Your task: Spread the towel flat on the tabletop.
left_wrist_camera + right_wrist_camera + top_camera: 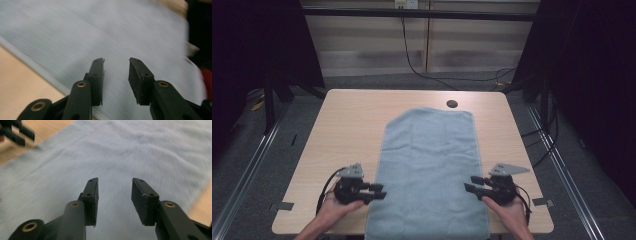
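High view is showing a light wooden table [347, 120] with a pale blue towel [429, 165] lying flat down its middle, running from the 12 o'clock side, just short of a small dark hole [452, 104] in the tabletop, to the 6 o'clock edge, where its near end is hanging just over the edge. The left gripper [378, 192] is sitting in a hand [333, 206] at about 7 o'clock, its jaws pointing toward 3 o'clock and reaching the towel's left edge. The right gripper [470, 184] is sitting in the other hand [507, 207] at about 5 o'clock, its jaws pointing toward 9 o'clock over the towel's right edge. A grey plate is standing on top of each gripper, and a black cable is looping from each one. In the left gripper view, the left gripper [116, 60] is holding its jaws apart with a clear gap and nothing between them; the towel [100, 30] is spreading beneath, its hem crossing bare table [17, 80] at 8 o'clock. In the right gripper view, the right gripper [114, 180] is likewise gaping, gripping nothing, with the towel [120, 152] under it and the left gripper [15, 132] showing blurred at 10 o'clock over the wood.
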